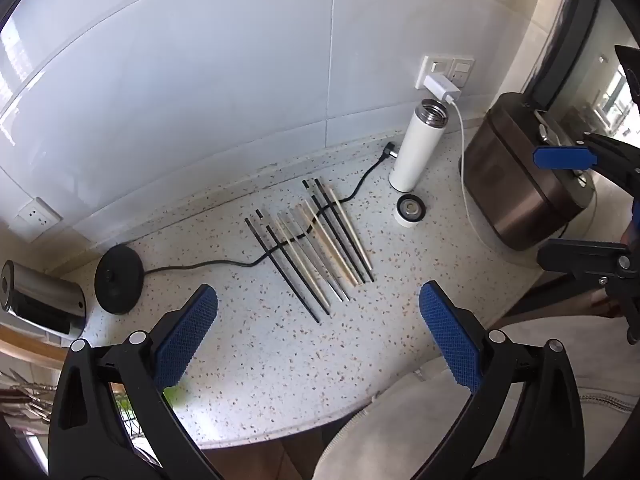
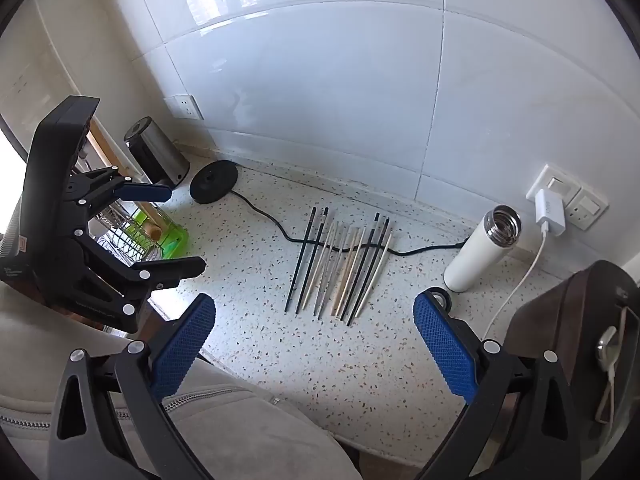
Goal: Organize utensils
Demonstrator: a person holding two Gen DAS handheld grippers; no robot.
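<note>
Several chopsticks [image 1: 316,240], black, pale wood and grey, lie side by side on the speckled counter [image 1: 280,340], across a black cord [image 1: 200,266]. They also show in the right wrist view [image 2: 340,268]. My left gripper [image 1: 318,304] is open and empty, held above the counter in front of the chopsticks; it also shows in the right wrist view [image 2: 176,230]. My right gripper [image 2: 314,316] is open and empty, short of the chopsticks' near ends; it also shows in the left wrist view [image 1: 568,204].
A white open flask [image 1: 416,144] stands at the back, its lid [image 1: 409,210] beside it. A dark appliance [image 1: 516,176] stands right. A black kettle base [image 1: 118,280] and a steel kettle [image 1: 40,300] are left. A green dish rack [image 2: 160,236] holds utensils. A white charger cable [image 1: 464,152] hangs from the socket.
</note>
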